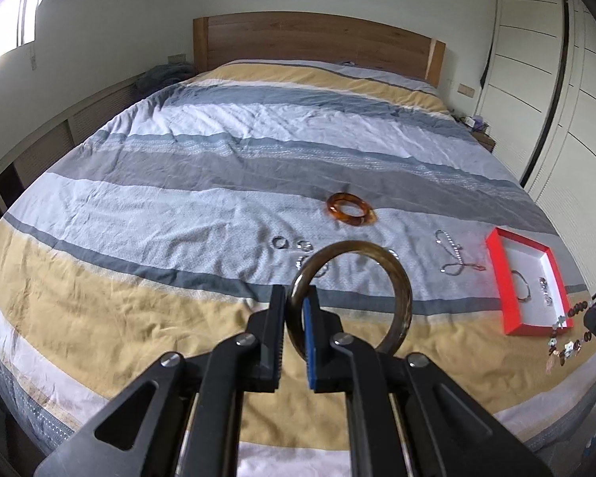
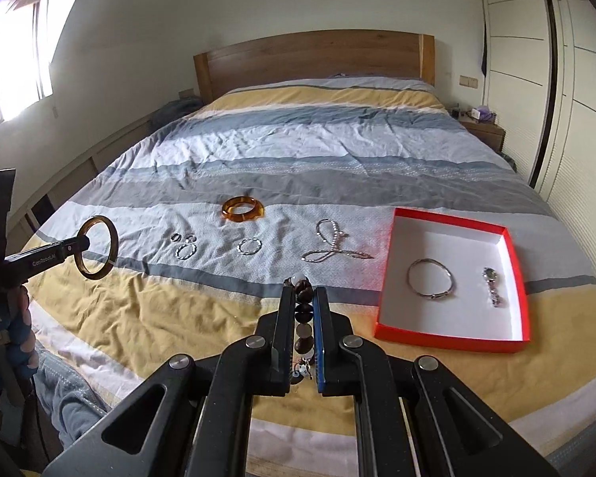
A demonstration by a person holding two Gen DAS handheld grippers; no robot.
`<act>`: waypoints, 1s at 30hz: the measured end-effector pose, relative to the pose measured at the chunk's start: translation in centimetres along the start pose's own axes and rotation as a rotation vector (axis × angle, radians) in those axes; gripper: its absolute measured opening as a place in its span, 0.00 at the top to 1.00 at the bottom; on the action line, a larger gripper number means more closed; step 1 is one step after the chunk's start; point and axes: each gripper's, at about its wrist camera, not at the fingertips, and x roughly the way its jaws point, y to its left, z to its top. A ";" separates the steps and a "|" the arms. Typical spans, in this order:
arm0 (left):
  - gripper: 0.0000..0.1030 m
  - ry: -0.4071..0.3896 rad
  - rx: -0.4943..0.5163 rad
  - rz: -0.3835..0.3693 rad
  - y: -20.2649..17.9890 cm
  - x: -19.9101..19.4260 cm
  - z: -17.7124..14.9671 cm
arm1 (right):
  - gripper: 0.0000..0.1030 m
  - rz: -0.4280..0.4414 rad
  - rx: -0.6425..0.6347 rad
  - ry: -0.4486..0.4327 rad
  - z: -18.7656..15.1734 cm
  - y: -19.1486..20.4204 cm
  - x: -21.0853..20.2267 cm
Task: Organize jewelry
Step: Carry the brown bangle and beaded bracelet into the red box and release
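My left gripper (image 1: 298,298) is shut on a brown bangle (image 1: 393,266) held upright above the bed; it also shows in the right wrist view (image 2: 99,247). My right gripper (image 2: 302,292) is shut on a dark beaded bracelet (image 2: 304,310), whose hanging end shows in the left wrist view (image 1: 568,334). A red box (image 2: 449,342) with a white inside lies to the right and holds a silver bangle (image 2: 431,278) and a small watch (image 2: 492,286). On the bedspread lie an amber bangle (image 2: 242,208), several silver rings (image 2: 184,248) and a silver necklace (image 2: 331,246).
The striped bedspread (image 2: 298,151) covers a wide bed with a wooden headboard (image 2: 314,63). White wardrobe doors (image 2: 576,99) stand on the right, with a bedside table (image 2: 482,129) in the corner. A person's leg in jeans (image 2: 67,389) is at lower left.
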 end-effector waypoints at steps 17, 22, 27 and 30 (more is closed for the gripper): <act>0.92 0.063 0.233 -0.263 -21.7 6.9 3.1 | 0.92 -0.158 0.064 0.008 3.2 -14.7 2.3; 0.92 0.071 0.295 -0.307 -28.1 11.1 4.5 | 0.92 -0.180 0.090 0.031 4.9 -19.0 7.1; 0.92 0.107 0.323 -0.328 -32.9 15.6 4.9 | 0.92 -0.192 0.106 0.056 6.2 -22.2 11.6; 0.92 0.135 0.335 -0.324 -35.1 18.0 4.5 | 0.92 -0.188 0.107 0.073 6.7 -23.4 14.0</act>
